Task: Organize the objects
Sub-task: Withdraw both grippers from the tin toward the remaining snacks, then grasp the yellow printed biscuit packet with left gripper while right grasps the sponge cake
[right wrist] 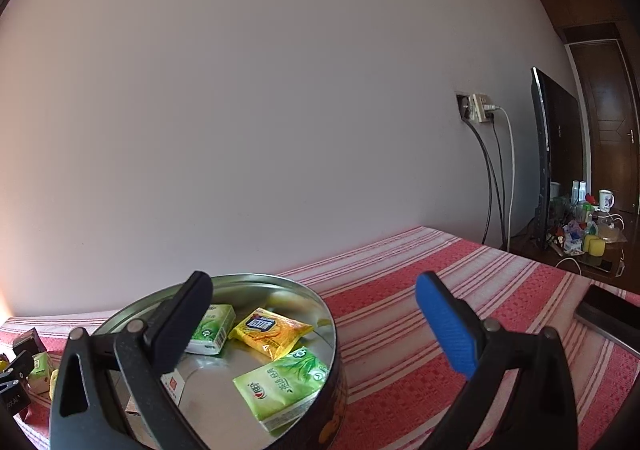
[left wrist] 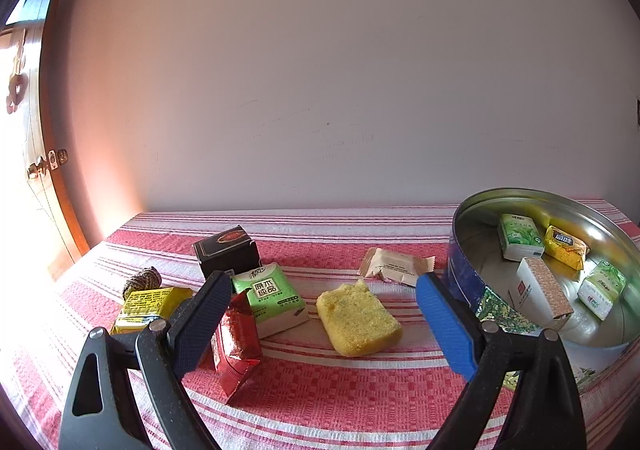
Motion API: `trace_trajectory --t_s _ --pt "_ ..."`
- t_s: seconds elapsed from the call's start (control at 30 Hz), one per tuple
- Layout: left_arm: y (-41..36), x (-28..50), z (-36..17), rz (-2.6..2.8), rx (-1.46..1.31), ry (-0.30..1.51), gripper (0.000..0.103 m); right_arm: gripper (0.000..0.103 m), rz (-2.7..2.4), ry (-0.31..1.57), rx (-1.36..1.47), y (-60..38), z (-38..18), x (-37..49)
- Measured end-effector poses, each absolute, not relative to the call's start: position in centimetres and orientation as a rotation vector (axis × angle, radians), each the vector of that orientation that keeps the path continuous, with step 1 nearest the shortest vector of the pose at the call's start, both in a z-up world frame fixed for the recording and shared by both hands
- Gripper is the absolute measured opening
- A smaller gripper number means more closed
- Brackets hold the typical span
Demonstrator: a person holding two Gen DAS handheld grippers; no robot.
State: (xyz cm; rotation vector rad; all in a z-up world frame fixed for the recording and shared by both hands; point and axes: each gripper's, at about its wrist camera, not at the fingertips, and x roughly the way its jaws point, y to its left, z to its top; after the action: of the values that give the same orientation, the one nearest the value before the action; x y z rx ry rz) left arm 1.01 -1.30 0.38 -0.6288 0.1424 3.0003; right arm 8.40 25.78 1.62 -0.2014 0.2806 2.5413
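Observation:
My left gripper [left wrist: 320, 314] is open and empty above the striped cloth. A yellow sponge cake [left wrist: 358, 319] lies between its fingers. A green tissue pack [left wrist: 270, 297], a red foil packet [left wrist: 236, 346], a yellow packet [left wrist: 148, 306], a black box [left wrist: 228, 250] and a beige wrapped snack [left wrist: 394, 265] lie around it. The round metal tin [left wrist: 464, 274] at the right holds green packs, a yellow packet and a white box. My right gripper [right wrist: 316, 326] is open and empty over the tin [right wrist: 334, 334], above a green pack [right wrist: 284, 382] and yellow packet [right wrist: 270, 330].
The red and white striped cloth [left wrist: 320, 390] covers the table against a plain wall. A dark flat object [right wrist: 608, 314] lies at the table's right edge. A TV [right wrist: 544, 154], cables and a cluttered side table [right wrist: 580, 226] stand beyond. A wooden door [left wrist: 44, 170] is left.

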Motion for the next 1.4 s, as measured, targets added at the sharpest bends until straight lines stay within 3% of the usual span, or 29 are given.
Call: trace_trajectory --t_s 0.6,0.83,1.2,1.4 --pt "-12.5 -1.8 -0.2 3.09 -0.73 0.055 0.095 0.103 2.795 0.173 -0.373 12.4 1.3 4.7" --pt "-17.1 -3.2 -0.5 3.149 -0.778 0.008 0.095 0.096 2.933 0.014 -0.509 6.6 0.7 1.5" --pt "-21.8 -4.5 -0.6 3.155 -0.897 -0.202 0.095 0.084 2.954 -0.063 -0.993 2.1 -2.3 -5.8" --pt "-20.5 -4.7 -1.0 3.09 -0.919 -0.142 0.095 0.08 2.828 -0.134 -1.234 1.3 -4.6 -9.3"
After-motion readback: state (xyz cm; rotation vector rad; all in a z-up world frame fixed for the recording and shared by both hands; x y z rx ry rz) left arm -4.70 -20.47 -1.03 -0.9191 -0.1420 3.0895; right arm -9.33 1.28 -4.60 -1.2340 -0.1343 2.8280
